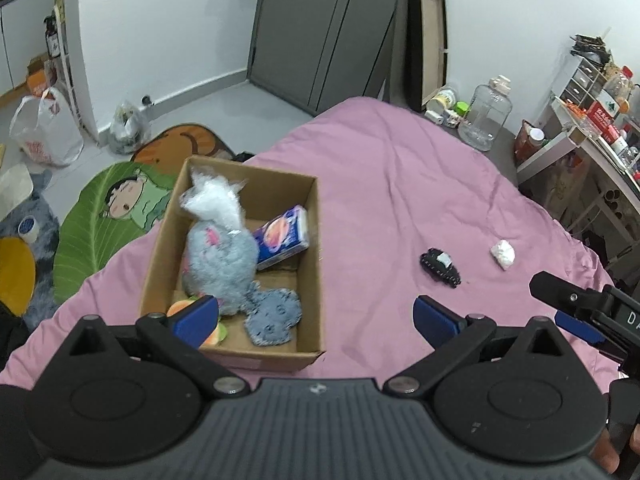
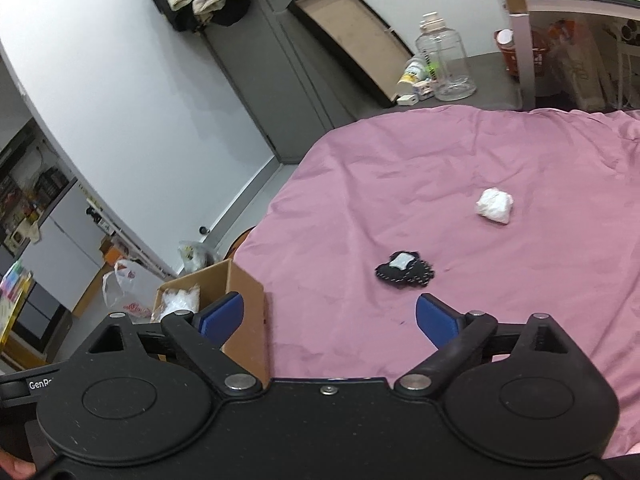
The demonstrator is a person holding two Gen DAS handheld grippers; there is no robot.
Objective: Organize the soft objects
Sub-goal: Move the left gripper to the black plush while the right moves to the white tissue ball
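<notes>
Here both grippers' fingers spread wide, empty — left gripper [image 1: 316, 316] over the cardboard box [image 1: 312, 268], right gripper [image 2: 330, 316] near the black pouch [image 2: 405, 270].

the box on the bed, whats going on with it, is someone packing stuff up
Someone holding a two-finger gripper in each hand is gathering soft things into the cardboard box on the pink bedspread. It already holds a grey plush toy, a white plastic bag and a blue tissue pack. Both the left gripper and right gripper are open and hold nothing. A small black fabric piece and a white wad lie on the bedspread, not yet boxed.
</notes>
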